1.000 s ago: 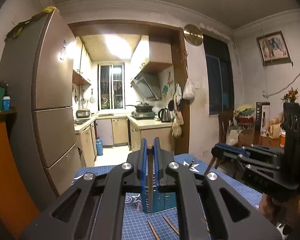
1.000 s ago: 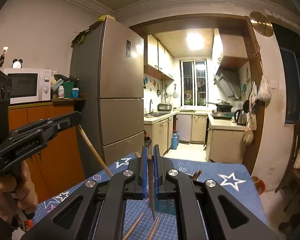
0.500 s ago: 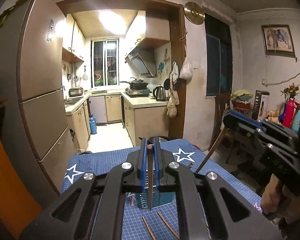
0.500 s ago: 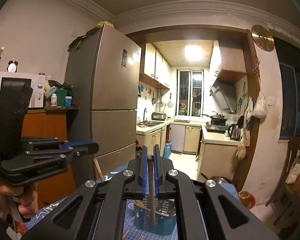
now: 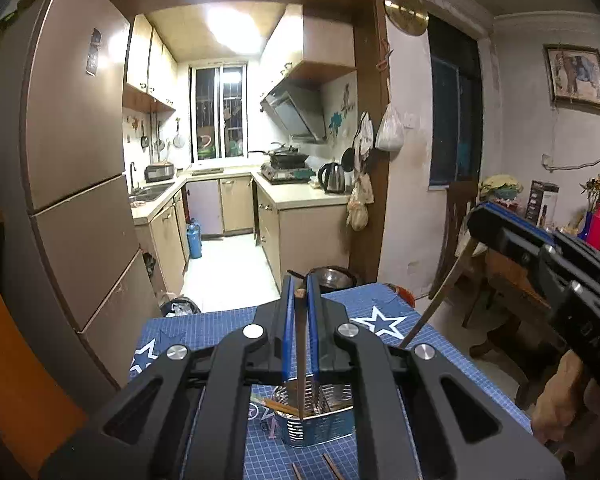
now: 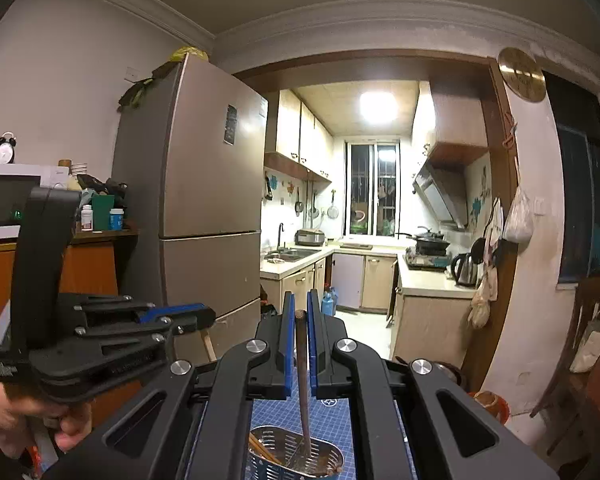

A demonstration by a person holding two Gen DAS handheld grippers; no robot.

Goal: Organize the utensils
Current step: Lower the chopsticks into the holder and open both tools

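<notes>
Both views ride on the handheld grippers, close above a blue star-printed table mat [image 5: 204, 330] and facing the lit kitchen doorway beyond the fridge [image 5: 72, 152]. The left wrist view tilts somewhat downward over the perforated utensil holder [image 5: 320, 420], with the right gripper [image 5: 480, 220] at its right edge. The right wrist view looks level, catching the same utensil holder [image 6: 296, 454] at its bottom edge and the left gripper [image 6: 204, 314] at its left.

Fridge [image 6: 204, 184], microwave [image 6: 8, 196], kettle [image 5: 332, 178], wall picture [image 5: 576, 74].
</notes>
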